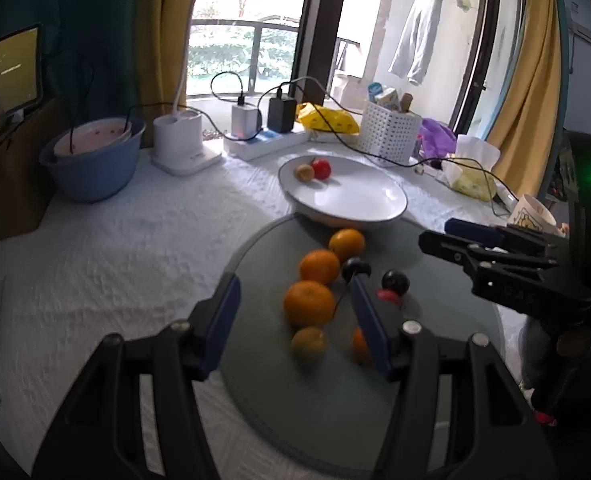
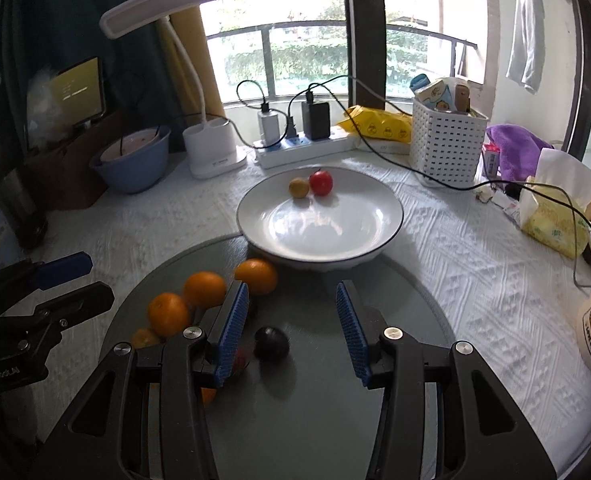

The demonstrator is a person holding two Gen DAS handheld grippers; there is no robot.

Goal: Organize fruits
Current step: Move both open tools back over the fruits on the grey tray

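My left gripper (image 1: 295,320) hangs apart, empty, above oranges (image 1: 309,303) on the grey tray (image 1: 335,412). My right gripper (image 2: 292,330) gapes, empty, over a dark plum (image 2: 271,343); beyond, the white bowl (image 2: 387,220) holds a red fruit (image 2: 321,182).

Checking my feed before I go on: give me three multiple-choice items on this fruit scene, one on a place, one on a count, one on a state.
1. Where does the red fruit lie?
A. In the white plate
B. On the grey round board
C. In the blue basin

2. How many fruits are in the white plate?
A. None
B. Two
C. Five

3. How does the right gripper stand?
A. Shut on an orange
B. Open, holding nothing
C. Shut on the dark fruit

Answers:
1 A: the red fruit sits near the far rim of the white plate.
2 B: only the red fruit and a yellow-brown fruit lie there.
3 B: the right gripper has its pads apart above the grey round board.
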